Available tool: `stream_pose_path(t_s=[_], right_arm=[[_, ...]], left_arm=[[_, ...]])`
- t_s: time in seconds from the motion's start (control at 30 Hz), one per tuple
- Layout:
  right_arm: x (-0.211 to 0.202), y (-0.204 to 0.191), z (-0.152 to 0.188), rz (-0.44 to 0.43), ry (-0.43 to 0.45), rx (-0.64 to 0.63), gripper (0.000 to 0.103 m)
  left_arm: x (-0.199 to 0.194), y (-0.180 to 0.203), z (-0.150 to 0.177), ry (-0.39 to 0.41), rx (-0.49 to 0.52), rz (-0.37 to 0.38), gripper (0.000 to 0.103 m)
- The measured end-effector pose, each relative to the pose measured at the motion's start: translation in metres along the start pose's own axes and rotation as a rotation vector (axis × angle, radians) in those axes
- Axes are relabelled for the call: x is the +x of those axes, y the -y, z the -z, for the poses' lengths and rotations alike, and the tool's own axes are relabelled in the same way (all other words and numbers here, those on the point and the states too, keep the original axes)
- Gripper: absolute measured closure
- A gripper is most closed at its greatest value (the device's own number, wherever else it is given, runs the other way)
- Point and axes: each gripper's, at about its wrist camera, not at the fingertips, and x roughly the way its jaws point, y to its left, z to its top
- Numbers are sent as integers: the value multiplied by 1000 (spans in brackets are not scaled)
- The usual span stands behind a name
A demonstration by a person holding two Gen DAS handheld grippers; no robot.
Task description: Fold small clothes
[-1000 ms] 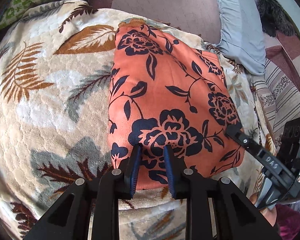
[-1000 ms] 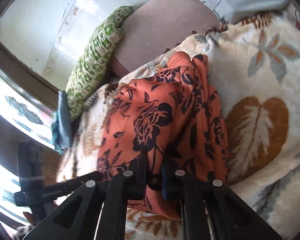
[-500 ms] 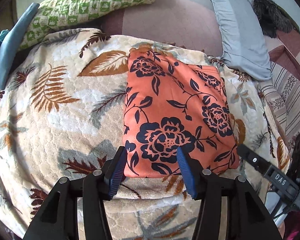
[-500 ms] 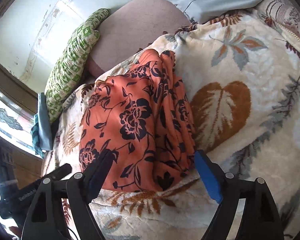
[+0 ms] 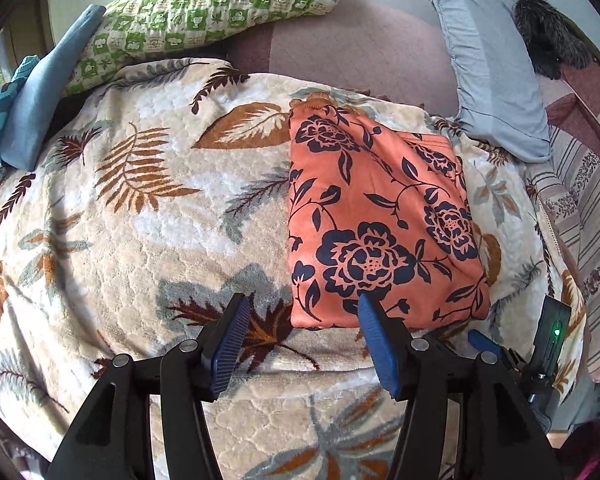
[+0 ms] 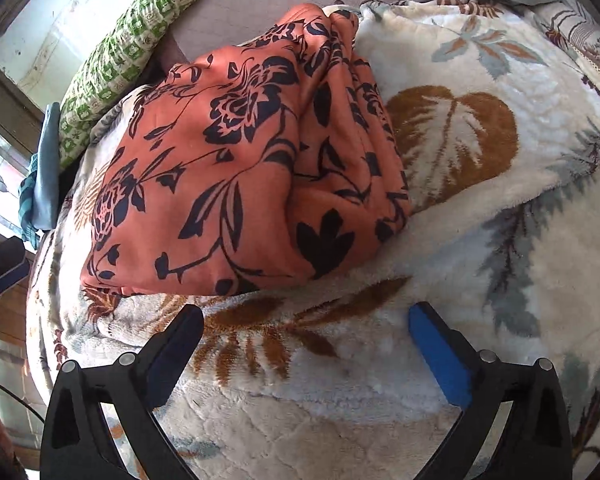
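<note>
We see a bed under a cream leaf-print blanket [image 5: 148, 216], a mauve sheet [image 5: 360, 52] beyond it, a green checked pillow [image 5: 204, 4] and a grey-blue pillow [image 5: 496, 92] at the head, a pale scuffed wall [image 6: 60, 20], daylight from our left.

No legible text, label, brand mark or number was found in either view. The green-and-cream checked pillow [image 5: 204, 12] carries small printed motifs inside its squares; these read as pictures, not letters. The black device [image 5: 552, 332] at the right edge of the left wrist view shows one lit green indicator and no readable marking. The orange garment [image 5: 376, 224] bears only dark floral print, and the leaf-patterned blanket [image 5: 140, 220] only leaf print. The dark object [image 6: 0, 268] at the left edge of the right wrist view shows no readable lettering.
</note>
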Motion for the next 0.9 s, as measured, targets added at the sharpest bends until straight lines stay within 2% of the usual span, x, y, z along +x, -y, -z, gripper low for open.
stream_pose_path(t_s=[0.17,0.27,0.33,0.4,0.43,0.47,0.57,0.67,0.77,0.8,0.83,0.87,0.9], right_arm=[[7,-23,7,130,-25,-136,0],[0,-35,7,194,-27,-193,2],[-31,-34,1,166,102,-174,5],[-67,-29,-14,119,242,-140,2],[-79,-24,-27,94,284,-113,0],[-84,-19,-43,49,292,-87,0],[-72,-1,-100,-66,234,3,0],[-33,-1,-150,-79,175,57,3],[1,11,-169,-80,151,114,8],[12,13,-172,-83,137,126,17],[23,14,-175,-92,121,130,34],[31,13,-177,-101,104,124,45],[38,11,-178,-86,86,108,66]], left_arm=[[18,-14,-11,-75,-3,22,42],[26,-29,-23,-51,-15,-27,42],[32,-35,-36,-18,-5,-75,42],[38,-41,-53,3,-7,-100,42],[43,-43,-62,-1,-18,-98,42],[50,-43,-71,-15,-30,-89,42],[77,-45,-97,-70,-81,-49,42],[105,-43,-115,-123,-119,-10,42],[130,-38,-129,-150,-115,3,42],[138,-34,-132,-157,-106,4,42],[146,-31,-134,-165,-98,4,42],[152,-27,-136,-173,-89,8,42],[157,-25,-137,-176,-84,12,43]])
